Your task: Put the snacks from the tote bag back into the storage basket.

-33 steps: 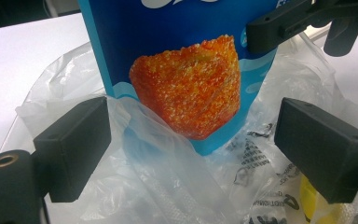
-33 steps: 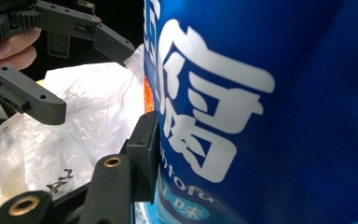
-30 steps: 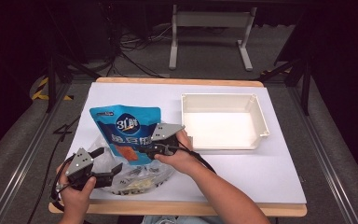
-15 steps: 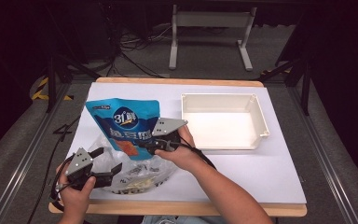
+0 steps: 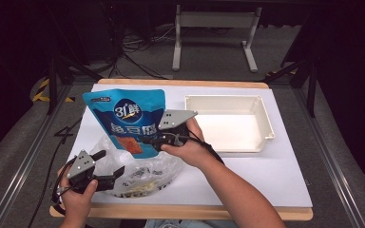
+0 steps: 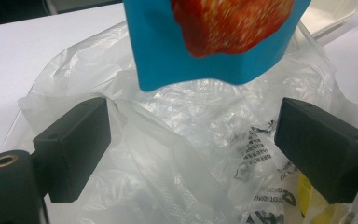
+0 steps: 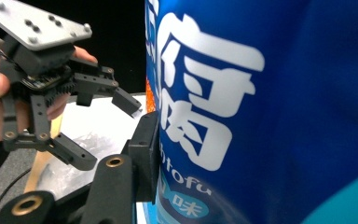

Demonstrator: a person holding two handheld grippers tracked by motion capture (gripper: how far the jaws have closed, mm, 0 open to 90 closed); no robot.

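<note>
A blue snack pouch [image 5: 126, 118] with white lettering and a red picture hangs upright above the table, lifted out of a clear plastic bag [image 5: 140, 173]. My right gripper [image 5: 147, 141] is shut on the pouch's lower right edge; the right gripper view has the pouch [image 7: 265, 107] close up against my pad [image 7: 147, 154]. My left gripper [image 5: 110, 164] stands open at the bag's left side. In the left gripper view its fingers [image 6: 74, 149] straddle the crumpled plastic bag [image 6: 196, 154], with the pouch's bottom edge [image 6: 214, 51] hanging above.
An empty white tray [image 5: 228, 124] stands at the right on the white table cover [image 5: 266, 175]. More printed packets lie inside the clear bag. Beyond the table are a dark floor, cables and a metal stand.
My right gripper has raised the blue pouch from lying tilted on the bag to upright and higher. The left gripper has barely moved.
</note>
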